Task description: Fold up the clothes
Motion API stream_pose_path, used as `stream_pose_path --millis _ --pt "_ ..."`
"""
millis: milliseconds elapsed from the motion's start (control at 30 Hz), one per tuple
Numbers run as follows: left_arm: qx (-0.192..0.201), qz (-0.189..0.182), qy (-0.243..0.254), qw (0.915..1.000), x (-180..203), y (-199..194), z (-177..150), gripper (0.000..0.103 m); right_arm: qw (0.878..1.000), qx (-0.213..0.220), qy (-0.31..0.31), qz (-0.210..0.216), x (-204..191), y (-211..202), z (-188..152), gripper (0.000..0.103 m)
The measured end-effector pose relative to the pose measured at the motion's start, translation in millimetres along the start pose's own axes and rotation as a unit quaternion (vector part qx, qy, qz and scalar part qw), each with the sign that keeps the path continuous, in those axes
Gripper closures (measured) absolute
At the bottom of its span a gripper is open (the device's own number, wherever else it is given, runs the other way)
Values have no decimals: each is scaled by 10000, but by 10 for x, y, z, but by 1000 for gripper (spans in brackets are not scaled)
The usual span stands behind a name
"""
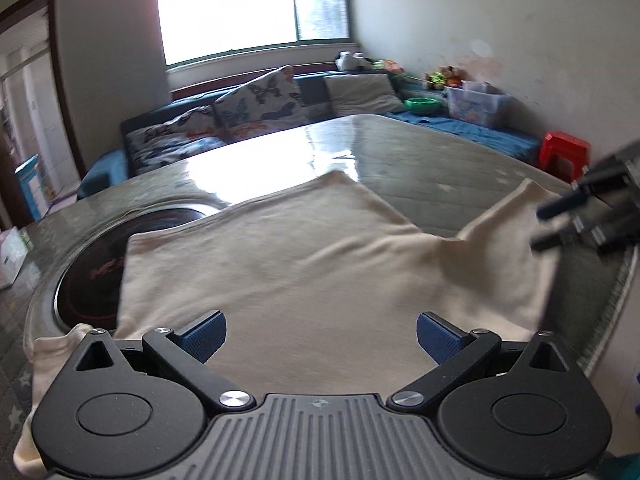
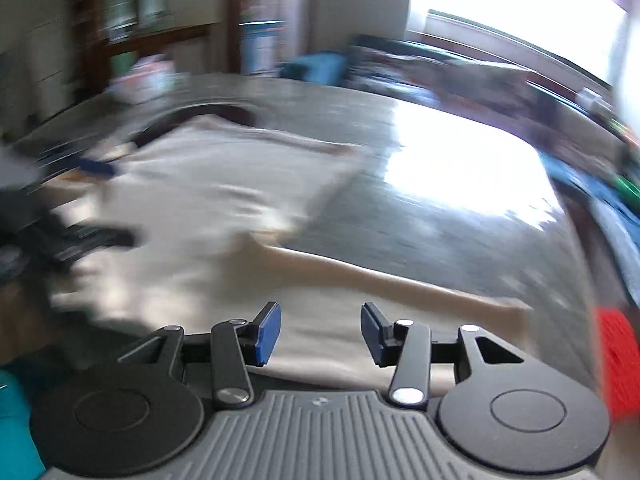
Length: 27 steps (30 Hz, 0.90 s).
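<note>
A cream garment [image 1: 304,252] lies spread on the glossy table [image 1: 420,152], its left part covering a round black cooktop [image 1: 92,264]. My left gripper [image 1: 321,336] hovers over the garment's near edge, blue pads wide apart with nothing between them. My right gripper [image 1: 544,227] enters from the right over the garment's raised sleeve [image 1: 516,208], fingers apart. In the blurred right wrist view the right gripper [image 2: 319,334] is open above the cream cloth [image 2: 224,200], pads not touching it. The left gripper [image 2: 100,204] shows at the left as a smear.
Behind the table runs a dark sofa with butterfly cushions [image 1: 260,100] under a bright window. A green bowl [image 1: 420,105], a plastic box [image 1: 478,104] and a red stool [image 1: 564,154] sit at the right. The table's rounded edge curves past the right side [image 1: 616,300].
</note>
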<state>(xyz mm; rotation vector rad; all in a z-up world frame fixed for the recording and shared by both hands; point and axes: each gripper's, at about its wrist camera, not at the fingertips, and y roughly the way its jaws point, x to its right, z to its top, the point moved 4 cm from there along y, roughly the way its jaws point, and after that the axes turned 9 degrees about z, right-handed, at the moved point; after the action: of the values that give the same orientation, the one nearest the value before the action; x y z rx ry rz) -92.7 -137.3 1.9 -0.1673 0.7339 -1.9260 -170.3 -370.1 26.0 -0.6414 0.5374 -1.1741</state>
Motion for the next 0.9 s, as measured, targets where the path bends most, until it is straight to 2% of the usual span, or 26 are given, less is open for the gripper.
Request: stream_pose_path --millis 100,233,400,500,567,600,667,700,800,900 --pt "39 -90 142 9999 138 -18 -19 0 9971 98 385 -643 344 -66 -134 51" --pt "-4 -185 240 9995 251 -18 -58 0 9884 168 897 -1211 716 -134 -317 50" --pt "-33 -178 321 9993 316 -21 -78 0 9788 272 1400 -1472 1043 -131 -471 50" --pt "-80 -164 341 9993 343 -14 -94 0 9773 287 1576 -1389 1130 -106 -520 53" --pt "-107 -171 359 9992 363 -10 -108 0 9771 340 1632 -1322 1164 -104 -539 59" --pt "-119 -176 368 9991 374 -9 -114 0 9776 356 1634 -1276 1168 -115 -539 70" --pt "-124 -197 382 9990 395 -13 -115 0 9784 362 1583 -1276 1171 -125 -522 80" --pt "-124 -210 388 9990 405 -15 -114 0 9787 350 1531 -1322 1169 -124 -505 90" --pt "-123 -248 406 9988 438 -20 -109 0 9792 317 1374 -1458 1163 -121 -454 96" --pt "-128 -291 430 9986 479 -8 -99 0 9784 282 1241 -1626 1155 -146 -393 98"
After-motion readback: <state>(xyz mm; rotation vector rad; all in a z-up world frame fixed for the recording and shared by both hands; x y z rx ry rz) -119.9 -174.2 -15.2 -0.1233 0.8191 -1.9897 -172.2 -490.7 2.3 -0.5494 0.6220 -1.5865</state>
